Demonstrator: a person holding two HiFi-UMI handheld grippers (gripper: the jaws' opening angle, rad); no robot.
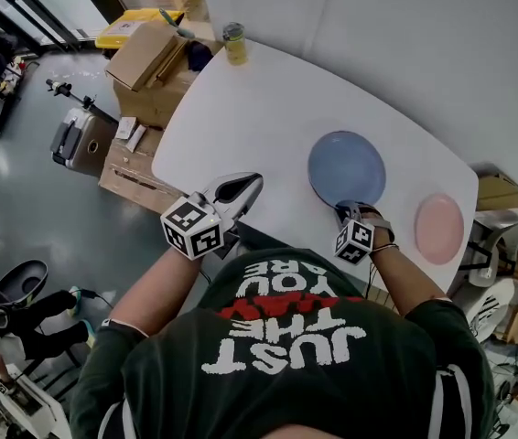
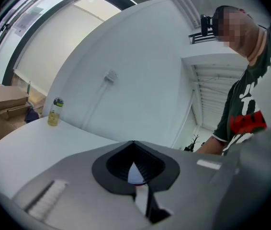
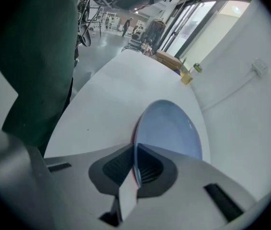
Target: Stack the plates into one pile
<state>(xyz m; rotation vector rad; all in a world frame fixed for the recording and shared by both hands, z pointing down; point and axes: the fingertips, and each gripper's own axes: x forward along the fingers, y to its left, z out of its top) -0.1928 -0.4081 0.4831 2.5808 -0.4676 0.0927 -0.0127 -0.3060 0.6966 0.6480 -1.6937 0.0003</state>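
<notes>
Right gripper [image 1: 350, 212] pinched the round blue plate [image 1: 347, 168] at 6 o'clock, probably headed for the round pink plate [image 1: 438, 228] at 3 o'clock; left gripper [image 1: 252, 183] hung shut.

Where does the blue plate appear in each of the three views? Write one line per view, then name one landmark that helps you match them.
Head view: the blue plate lies right of centre on the white table, its near rim in the right hand-held gripper.
Left gripper view: not clearly in it.
Right gripper view: the plate fills the centre, its rim pinched between the jaws.
Shared landmark: the yellow bottle at the table's far edge, in all three.
</notes>
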